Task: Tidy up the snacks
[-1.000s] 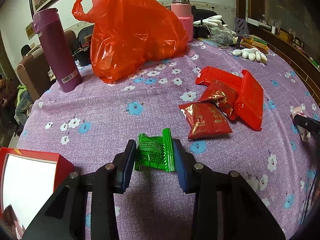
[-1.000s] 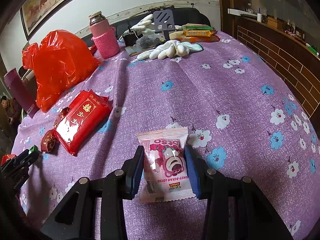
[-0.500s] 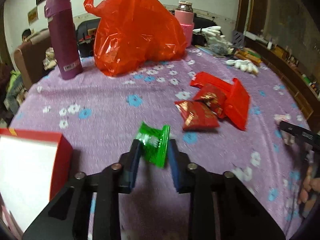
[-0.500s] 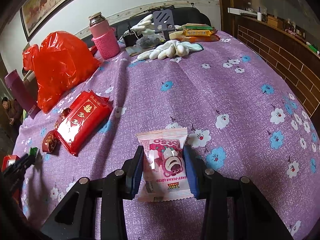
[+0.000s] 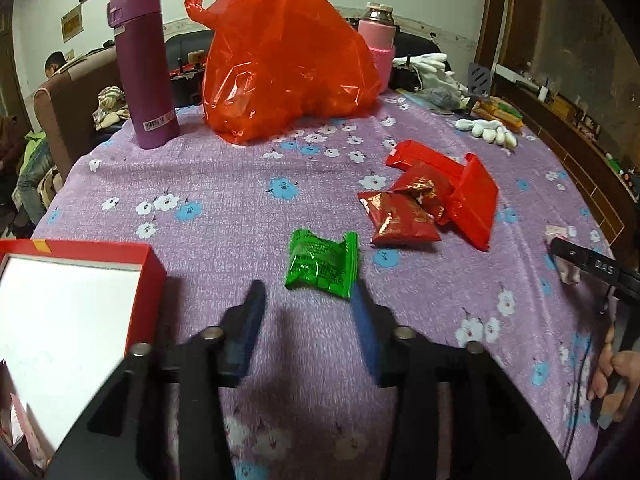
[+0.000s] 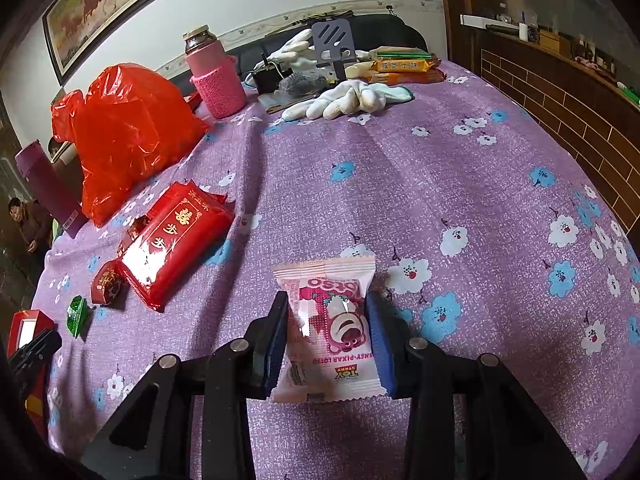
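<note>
- The left gripper (image 5: 308,296) has just been opening its fingers; the green snack packet (image 5: 322,263), pinched a moment ago, now lies free on the tabletop (image 5: 224,200), at frame centre, short of the red box (image 5: 76,312) lower left.
- The right gripper (image 6: 328,340) presses its fingers on the pink Lotso snack packet (image 6: 330,330).
- Red snack packets (image 5: 432,196) lie right of centre, nothing blocking.

Home living room: floral tablecloth (image 6: 460,184), framed painting (image 6: 120,12) on wall above, sofa (image 5: 68,96), thermos (image 5: 142,68).
</note>
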